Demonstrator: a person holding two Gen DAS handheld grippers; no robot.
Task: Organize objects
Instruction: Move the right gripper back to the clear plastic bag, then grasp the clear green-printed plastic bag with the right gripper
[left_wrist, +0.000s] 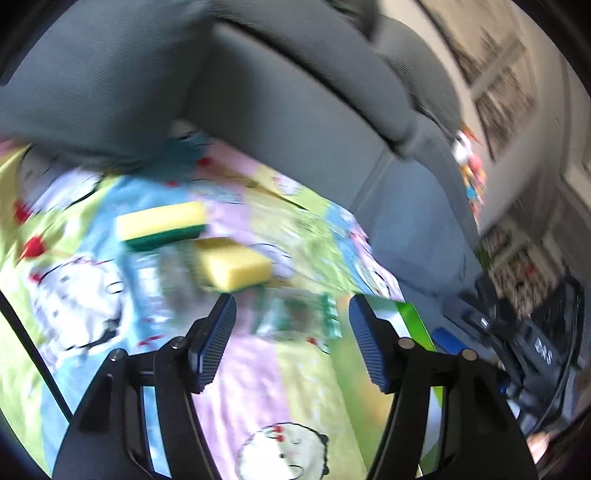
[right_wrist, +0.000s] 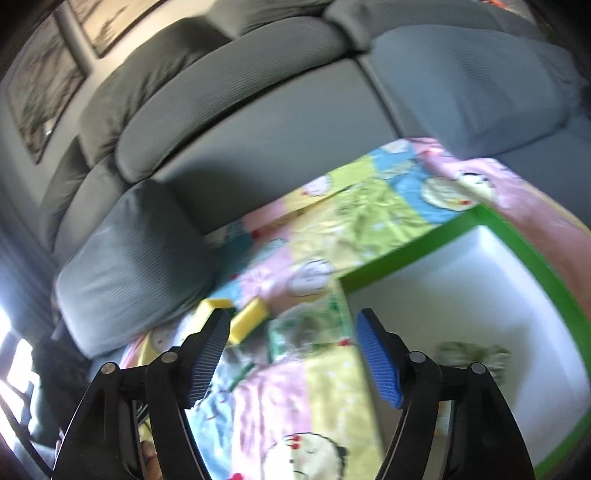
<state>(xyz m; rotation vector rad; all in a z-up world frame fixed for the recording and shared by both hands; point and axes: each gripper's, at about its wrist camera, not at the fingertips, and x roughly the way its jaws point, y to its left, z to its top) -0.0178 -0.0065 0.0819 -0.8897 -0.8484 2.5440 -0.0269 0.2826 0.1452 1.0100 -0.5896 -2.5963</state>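
Note:
Two yellow sponges with green scouring sides lie on a colourful cartoon blanket (left_wrist: 258, 387), one (left_wrist: 162, 225) behind the other (left_wrist: 232, 264). A clear packet with green print (left_wrist: 299, 317) lies nearer, in front of my left gripper (left_wrist: 291, 301), which is open and holds nothing. In the right wrist view the sponges (right_wrist: 216, 304) (right_wrist: 251, 319) and the packet (right_wrist: 306, 332) lie just past my right gripper (right_wrist: 293, 314), also open and holding nothing. A green-rimmed white box (right_wrist: 406, 254) stands to the right with a blurred grey-green item (right_wrist: 472, 352) inside it.
The blanket is spread over a grey sofa seat (right_wrist: 277, 140), with back cushions (left_wrist: 110, 92) behind and a loose grey pillow (right_wrist: 136, 266) to the left. The box's green rim (left_wrist: 413, 314) shows by my left gripper's right finger. Black gear (left_wrist: 535, 350) lies at the far right.

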